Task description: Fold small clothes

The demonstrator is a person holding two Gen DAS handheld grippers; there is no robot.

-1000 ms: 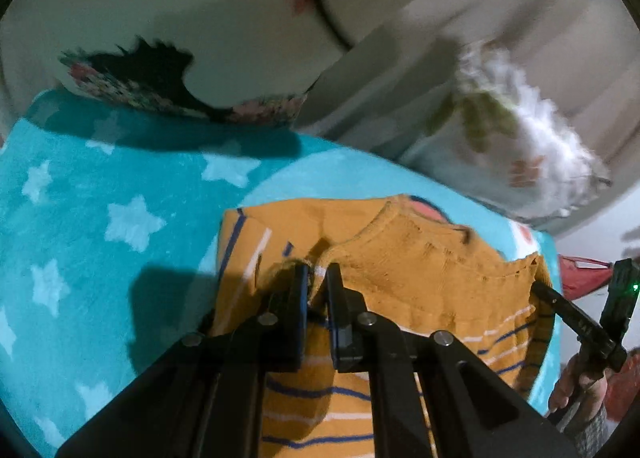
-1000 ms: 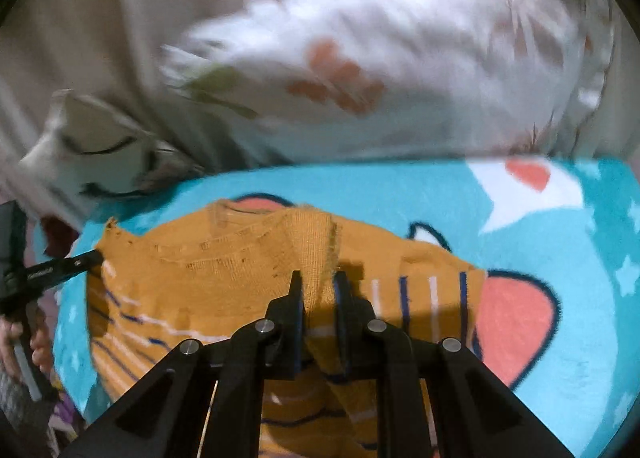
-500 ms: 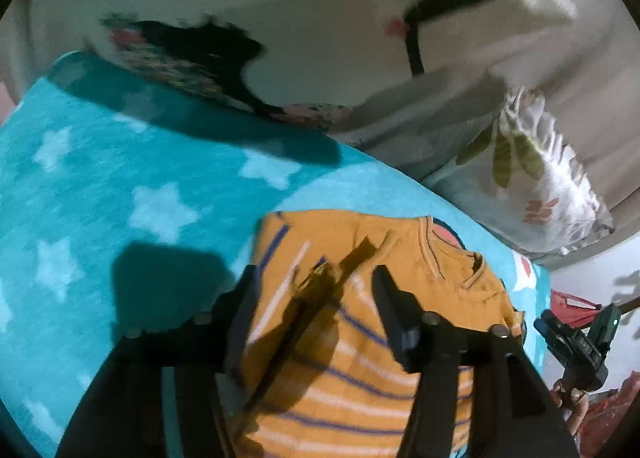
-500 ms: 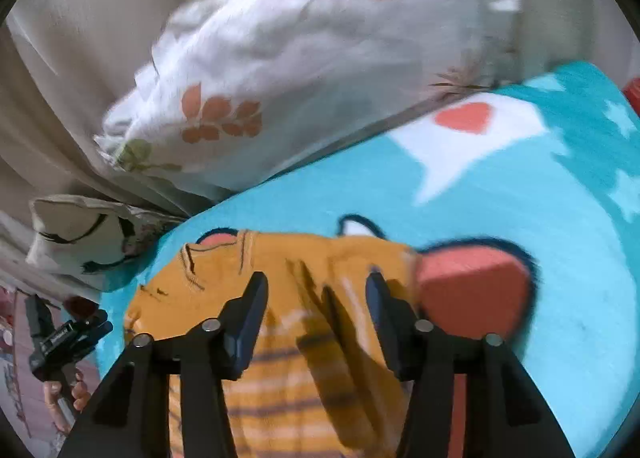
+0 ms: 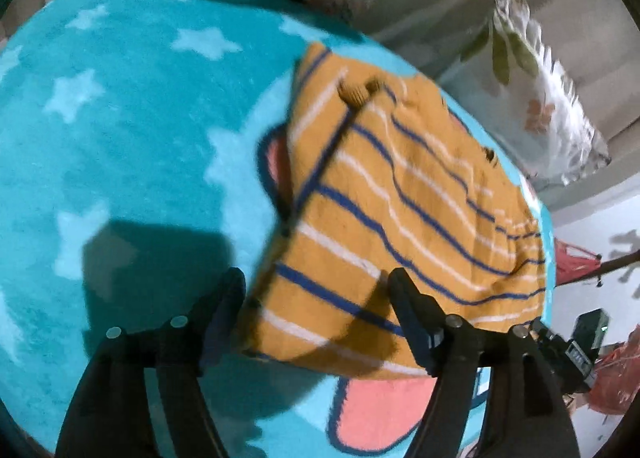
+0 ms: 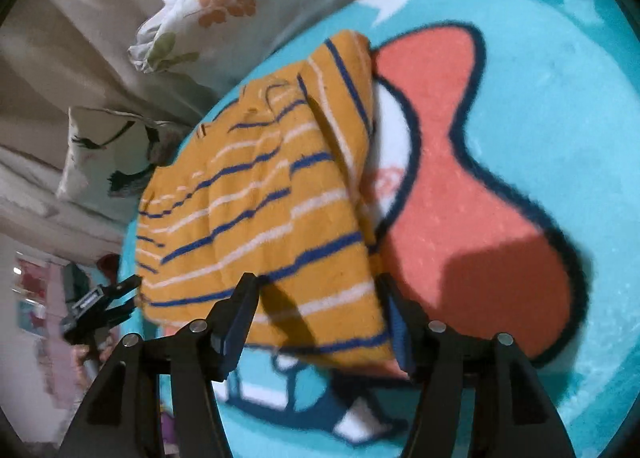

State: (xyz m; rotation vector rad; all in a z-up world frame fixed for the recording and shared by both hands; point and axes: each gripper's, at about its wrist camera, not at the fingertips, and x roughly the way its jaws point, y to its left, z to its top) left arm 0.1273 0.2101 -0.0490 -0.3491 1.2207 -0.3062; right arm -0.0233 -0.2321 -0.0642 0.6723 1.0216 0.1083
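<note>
An orange knit sweater (image 5: 400,194) with blue and white stripes lies folded on a turquoise star blanket (image 5: 120,118). My left gripper (image 5: 318,298) hovers over its near left corner, jaws still opening, pads clear of the cloth. In the right wrist view the same sweater (image 6: 260,210) lies beside a coral patch of the blanket (image 6: 560,78). My right gripper (image 6: 318,302) is over the sweater's near right corner, jaws also opening and gripping nothing. The other gripper (image 6: 100,306) shows at the far left, held by a hand.
Pillows sit behind the blanket: a leaf-printed white one (image 5: 540,98) and one with a black pattern (image 6: 108,150). Beige bedding (image 6: 60,38) lies around them. The blanket's coral motif (image 6: 460,198) runs right of the sweater. Red cloth (image 5: 576,262) shows past the bed edge.
Both grippers let go of the sweater's collar edge and opened wide. They drew back toward the sweater's near edge, which now lies folded flat on the blanket.
</note>
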